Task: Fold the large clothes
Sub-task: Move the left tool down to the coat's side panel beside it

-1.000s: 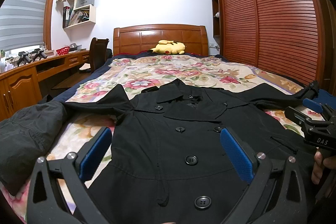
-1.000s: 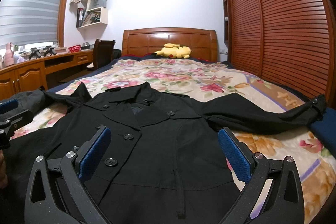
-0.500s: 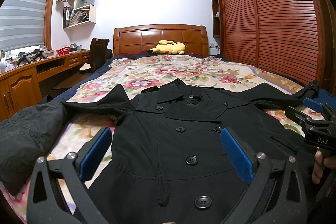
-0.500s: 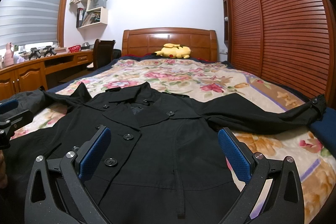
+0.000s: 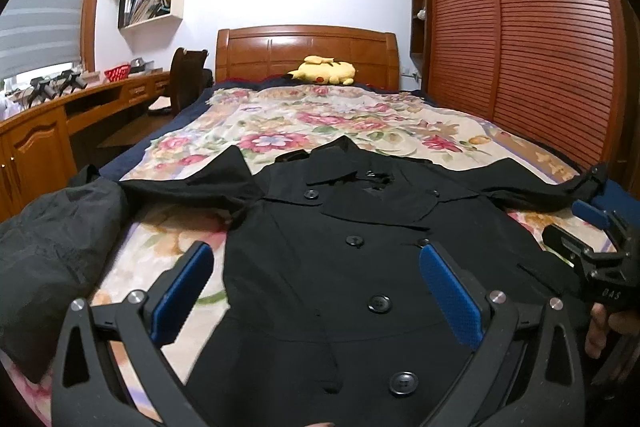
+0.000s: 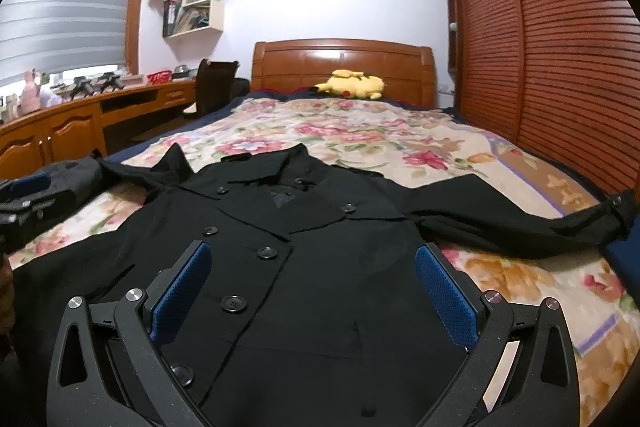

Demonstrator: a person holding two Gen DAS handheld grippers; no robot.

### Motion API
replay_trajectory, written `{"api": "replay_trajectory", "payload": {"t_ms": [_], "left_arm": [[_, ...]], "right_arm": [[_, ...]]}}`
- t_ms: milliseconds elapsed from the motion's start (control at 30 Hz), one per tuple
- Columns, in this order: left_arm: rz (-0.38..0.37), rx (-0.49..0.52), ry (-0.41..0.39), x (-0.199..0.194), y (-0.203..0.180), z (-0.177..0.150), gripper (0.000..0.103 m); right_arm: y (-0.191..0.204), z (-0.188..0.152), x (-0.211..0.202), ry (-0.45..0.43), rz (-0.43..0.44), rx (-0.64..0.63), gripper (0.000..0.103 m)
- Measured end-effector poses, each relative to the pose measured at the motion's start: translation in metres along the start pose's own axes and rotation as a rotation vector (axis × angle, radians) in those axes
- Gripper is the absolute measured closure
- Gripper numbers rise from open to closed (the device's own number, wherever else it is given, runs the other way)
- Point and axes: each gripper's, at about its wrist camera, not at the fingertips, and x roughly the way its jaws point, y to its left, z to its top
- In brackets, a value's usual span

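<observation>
While both jaws gape, black coat lies collar toward headboard.

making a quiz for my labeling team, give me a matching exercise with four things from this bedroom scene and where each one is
Things:
1. black double-breasted coat
2. yellow plush toy
3. small red basket
4. white wall shelf

Places:
A. on the long wooden desk
B. spread flat on the floral bedspread
C. high on the wall, holding books
D. by the wooden headboard

Pairs: 1-B, 2-D, 3-A, 4-C
</observation>
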Motion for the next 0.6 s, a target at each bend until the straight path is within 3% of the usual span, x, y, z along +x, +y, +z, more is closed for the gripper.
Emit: {"api": "replay_trajectory", "payload": {"t_ms": [600], "left_arm": [[0.047,0.035,0.102,0.027,0.073,0.021,0.0]], "right_arm": [[0.043,0.042,0.029,0.032,0.102,-0.064,0.0]]}}
